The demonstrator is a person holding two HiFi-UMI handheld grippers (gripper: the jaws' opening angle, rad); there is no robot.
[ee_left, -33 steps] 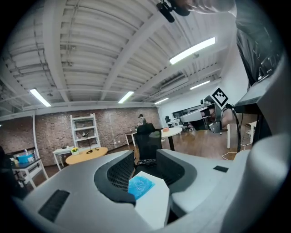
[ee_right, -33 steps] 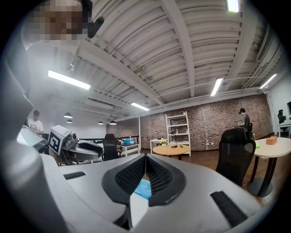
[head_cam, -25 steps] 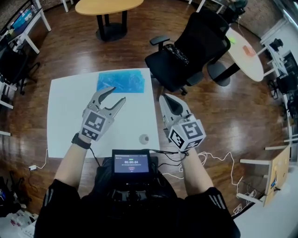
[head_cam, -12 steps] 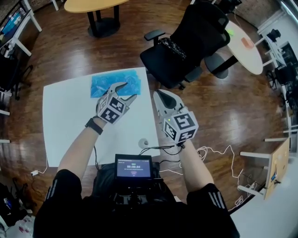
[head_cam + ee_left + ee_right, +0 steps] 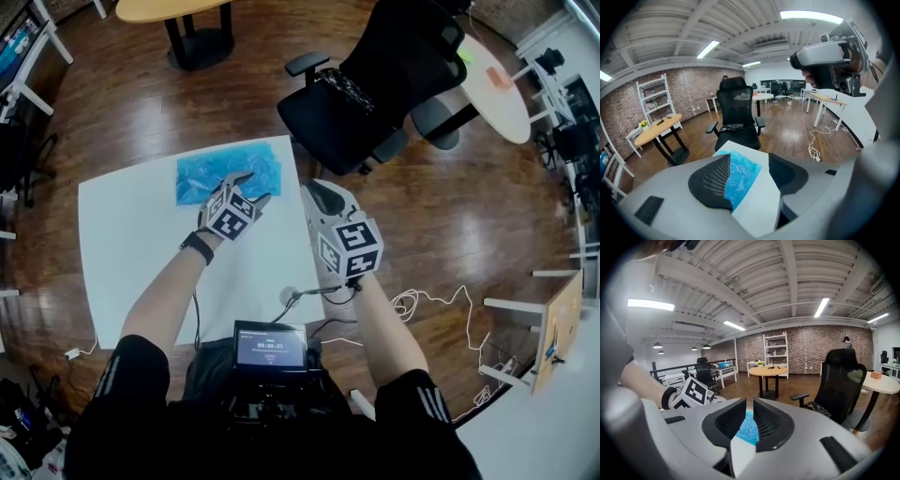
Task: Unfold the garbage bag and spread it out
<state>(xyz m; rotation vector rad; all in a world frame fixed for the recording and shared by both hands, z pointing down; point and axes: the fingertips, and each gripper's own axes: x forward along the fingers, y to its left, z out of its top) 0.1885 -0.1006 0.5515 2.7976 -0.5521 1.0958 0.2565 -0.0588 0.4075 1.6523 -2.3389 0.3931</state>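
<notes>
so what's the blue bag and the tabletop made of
Garbage bag: thin plastic film, it seems, translucent blue and slightly glossy, with fine crinkles catching light. Table: smooth white matte top, probably laminate or painted board; the core does not show.

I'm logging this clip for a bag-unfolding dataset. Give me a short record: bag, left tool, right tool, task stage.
garbage bag: blue, folded flat at the white table's far edge
left tool: jaws wide, just opened, over the bag's near edge, not gripping
right tool: jaws slightly apart, just opening, nothing between them, by the table's right edge
stage: unfolding not yet begun
</notes>
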